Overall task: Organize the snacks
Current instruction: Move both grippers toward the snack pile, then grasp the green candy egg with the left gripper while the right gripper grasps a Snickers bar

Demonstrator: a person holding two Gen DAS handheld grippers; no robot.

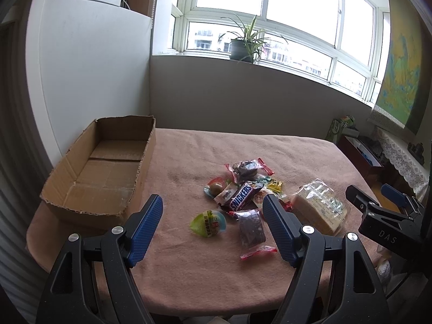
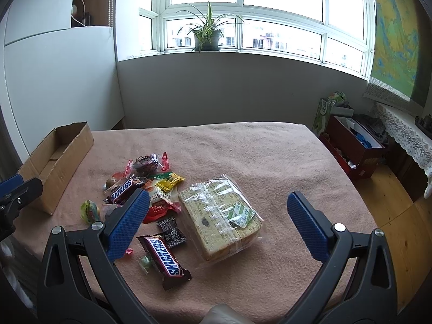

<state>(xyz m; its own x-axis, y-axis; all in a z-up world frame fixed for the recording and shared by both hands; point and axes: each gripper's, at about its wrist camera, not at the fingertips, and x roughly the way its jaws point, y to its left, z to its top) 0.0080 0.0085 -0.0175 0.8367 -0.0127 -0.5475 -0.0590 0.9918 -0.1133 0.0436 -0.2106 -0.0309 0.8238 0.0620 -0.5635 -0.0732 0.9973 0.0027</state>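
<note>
A pile of wrapped snacks lies on the pink tablecloth: a Snickers bar, a brown cake in clear wrap, a green jelly cup and a bagged sliced bread loaf. An empty cardboard box stands at the left. My left gripper is open and empty above the jelly cup and the cake. My right gripper is open and empty over the bread loaf. A second Snickers bar lies near its left finger. The box also shows in the right wrist view.
The table stands below a window with a potted plant. A white cabinet stands behind the box. A red box and a lace-covered shelf stand on the right, past the table's edge.
</note>
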